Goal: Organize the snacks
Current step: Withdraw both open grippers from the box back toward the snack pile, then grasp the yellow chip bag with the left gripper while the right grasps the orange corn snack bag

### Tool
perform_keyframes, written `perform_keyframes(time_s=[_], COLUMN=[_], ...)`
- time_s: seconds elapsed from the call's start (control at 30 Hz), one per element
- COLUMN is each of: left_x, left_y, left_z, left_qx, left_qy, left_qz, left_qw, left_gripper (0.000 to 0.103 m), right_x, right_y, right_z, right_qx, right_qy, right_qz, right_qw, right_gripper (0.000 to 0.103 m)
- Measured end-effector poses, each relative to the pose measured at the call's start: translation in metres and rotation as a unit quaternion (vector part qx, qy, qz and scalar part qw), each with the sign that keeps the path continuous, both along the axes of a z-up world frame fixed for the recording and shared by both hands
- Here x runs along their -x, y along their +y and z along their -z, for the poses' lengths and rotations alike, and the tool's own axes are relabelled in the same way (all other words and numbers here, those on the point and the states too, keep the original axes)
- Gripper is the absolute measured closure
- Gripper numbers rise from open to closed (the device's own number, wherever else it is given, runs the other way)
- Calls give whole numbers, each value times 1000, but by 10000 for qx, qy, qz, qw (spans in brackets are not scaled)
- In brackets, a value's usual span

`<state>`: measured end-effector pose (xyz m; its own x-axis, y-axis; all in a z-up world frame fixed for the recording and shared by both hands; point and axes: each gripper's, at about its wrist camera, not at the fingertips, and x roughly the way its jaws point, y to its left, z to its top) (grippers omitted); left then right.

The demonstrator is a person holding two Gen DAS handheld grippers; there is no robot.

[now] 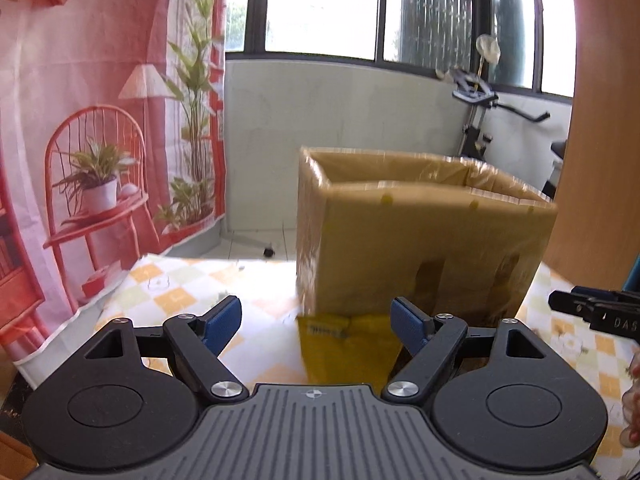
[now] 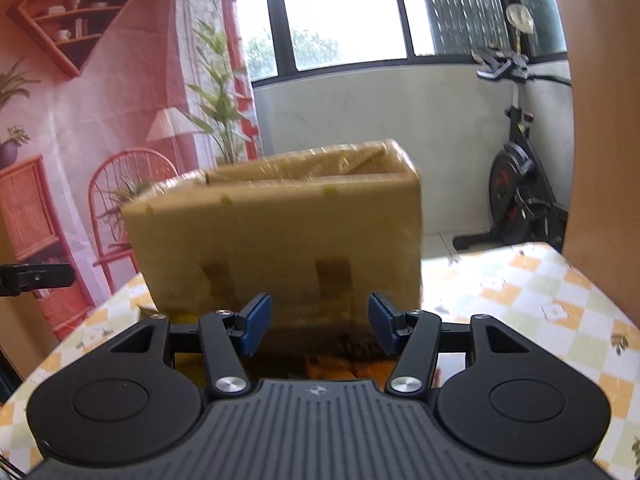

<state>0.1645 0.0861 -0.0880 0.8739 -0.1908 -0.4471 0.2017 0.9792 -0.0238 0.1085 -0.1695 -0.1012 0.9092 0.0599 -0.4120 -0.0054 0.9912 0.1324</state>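
The yellow snack packet (image 1: 344, 344) lies before the cardboard box (image 1: 420, 240), nearest the left gripper (image 1: 316, 320), between its fingers. Both the left and the right gripper (image 2: 318, 322) have fingers apart, holding nothing.

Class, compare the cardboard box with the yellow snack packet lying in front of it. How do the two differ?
The cardboard box is brown and stands upright with its top open; the yellow snack packet is bright yellow and lies flat. The box looks far bigger and rigid, the packet small and soft-looking. Both rest on the checkered tablecloth, ahead of the open left gripper.
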Motion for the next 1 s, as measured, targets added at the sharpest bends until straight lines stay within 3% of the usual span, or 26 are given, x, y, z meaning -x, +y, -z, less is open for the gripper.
perform_keyframes(time_s=[0.2, 0.5, 0.63, 0.7, 1.0], left_x=[-8, -17, -19, -20, -31], left_y=[1, -10, -12, -14, -17], left_z=[21, 44, 52, 57, 72], left_qx=[-61, -46, -51, 1, 26], left_qy=[329, 655, 746, 822, 1002], left_qz=[56, 188, 222, 209, 153], left_qw=[9994, 9977, 9970, 9964, 9948], left_gripper=[18, 18, 18, 18, 18], right_x=[0, -10, -18, -18, -23], right_y=[-11, -15, -20, -22, -29], right_z=[24, 55, 72, 79, 92], right_qx=[-54, 153, 196, 187, -276], right_qy=[319, 784, 1103, 1122, 1120], right_qz=[145, 169, 150, 135, 7], right_qw=[9994, 9967, 9936, 9934, 9933], right_gripper=[44, 17, 16, 11, 6])
